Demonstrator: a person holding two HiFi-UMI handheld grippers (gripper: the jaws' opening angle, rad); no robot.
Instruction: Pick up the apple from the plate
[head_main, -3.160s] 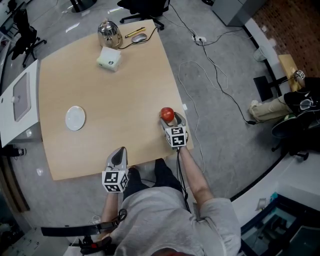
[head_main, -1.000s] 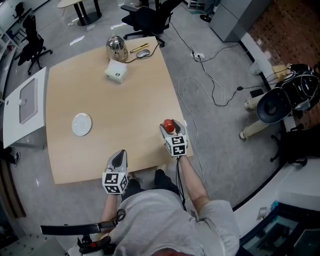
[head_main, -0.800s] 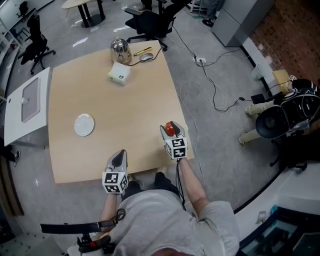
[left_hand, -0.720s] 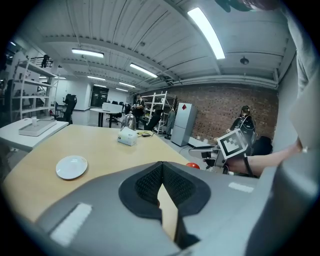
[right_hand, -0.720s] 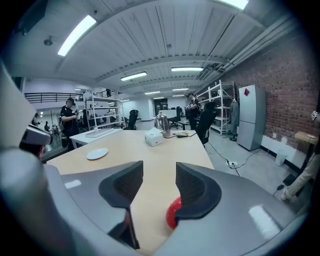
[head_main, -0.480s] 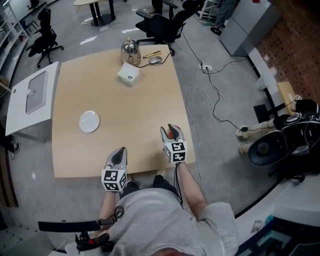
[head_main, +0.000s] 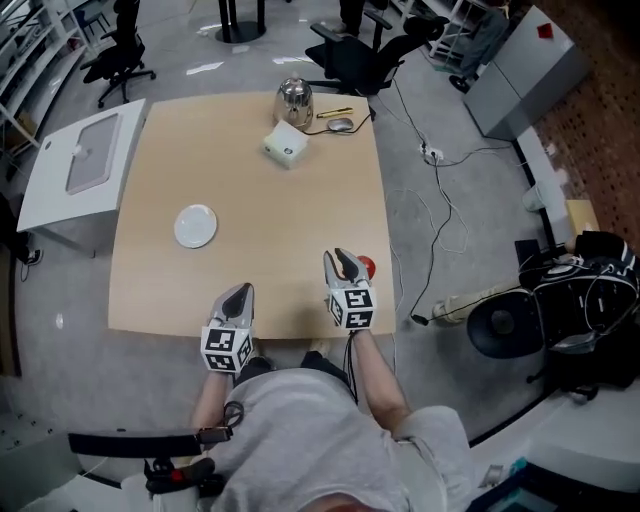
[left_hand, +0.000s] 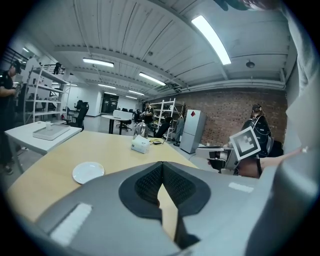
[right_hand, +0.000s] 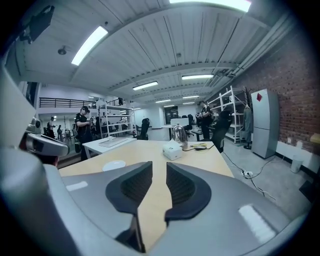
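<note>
The red apple (head_main: 367, 267) lies on the wooden table (head_main: 270, 230) near its right edge, just to the right of my right gripper (head_main: 343, 262), outside its jaws. Those jaws have just been closing; a narrow gap remains and nothing is between them in the right gripper view (right_hand: 159, 167). The small white plate (head_main: 195, 226) sits bare at the table's left, also visible as the plate (left_hand: 88, 172) and the plate (right_hand: 114, 165). My left gripper (head_main: 238, 297) hovers over the near edge, its pads meeting at the tips (left_hand: 162, 164), holding nothing.
A white tissue box (head_main: 285, 145), a shiny metal kettle (head_main: 294, 100) and a mouse (head_main: 342, 125) stand at the table's far end. A white side table (head_main: 85, 165) adjoins on the left. Cables run across the floor on the right.
The apple was between the right gripper's jaws; now it lies beside them on the table. The right gripper's jaws have narrowed and both grippers have drawn back toward the near edge.
</note>
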